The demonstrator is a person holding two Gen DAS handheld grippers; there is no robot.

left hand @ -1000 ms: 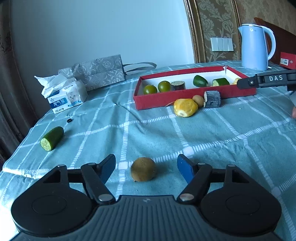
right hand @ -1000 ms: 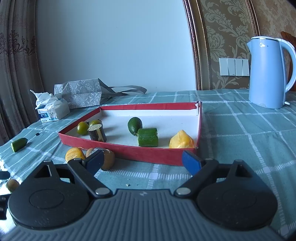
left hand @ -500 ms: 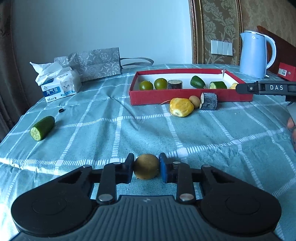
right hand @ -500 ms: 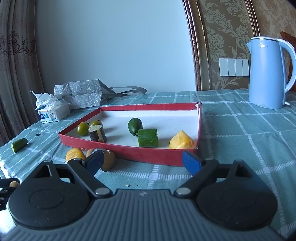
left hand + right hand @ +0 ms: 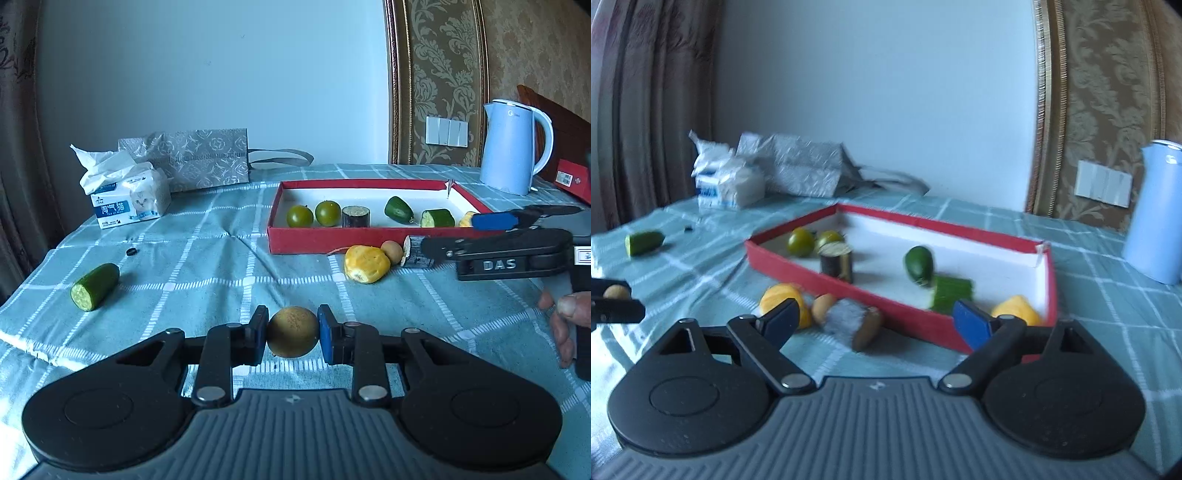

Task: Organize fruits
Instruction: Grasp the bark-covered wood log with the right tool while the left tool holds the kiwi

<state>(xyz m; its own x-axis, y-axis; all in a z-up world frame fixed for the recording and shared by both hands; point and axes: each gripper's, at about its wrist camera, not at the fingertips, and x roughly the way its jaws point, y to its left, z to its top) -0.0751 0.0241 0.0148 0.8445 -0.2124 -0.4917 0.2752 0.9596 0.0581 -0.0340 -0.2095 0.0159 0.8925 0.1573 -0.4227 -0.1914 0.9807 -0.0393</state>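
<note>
My left gripper [image 5: 292, 332] is shut on a brown kiwi [image 5: 292, 331] and holds it just above the checked cloth. The red tray [image 5: 332, 242] holds two green citrus, a dark stub, a green fruit, a cucumber piece and a yellow piece. In front of the tray lie a yellow fruit [image 5: 366, 263], a small brown fruit [image 5: 392, 251] and a grey-skinned stub [image 5: 415, 252]. My right gripper [image 5: 875, 319] is open and empty, hovering over those pieces [image 5: 849, 321]. It shows at the right of the left wrist view [image 5: 495, 236].
A cucumber piece [image 5: 95, 286] lies at the left on the cloth. A tissue pack [image 5: 125, 199] and a grey gift bag [image 5: 199, 160] stand at the back left. A blue kettle [image 5: 511, 146] stands at the back right. A small black cap [image 5: 131, 252] lies near the tissues.
My left gripper closed on the kiwi and lifted it slightly. My right gripper swung left and forward, from facing the tray to over the pieces in front of it.
</note>
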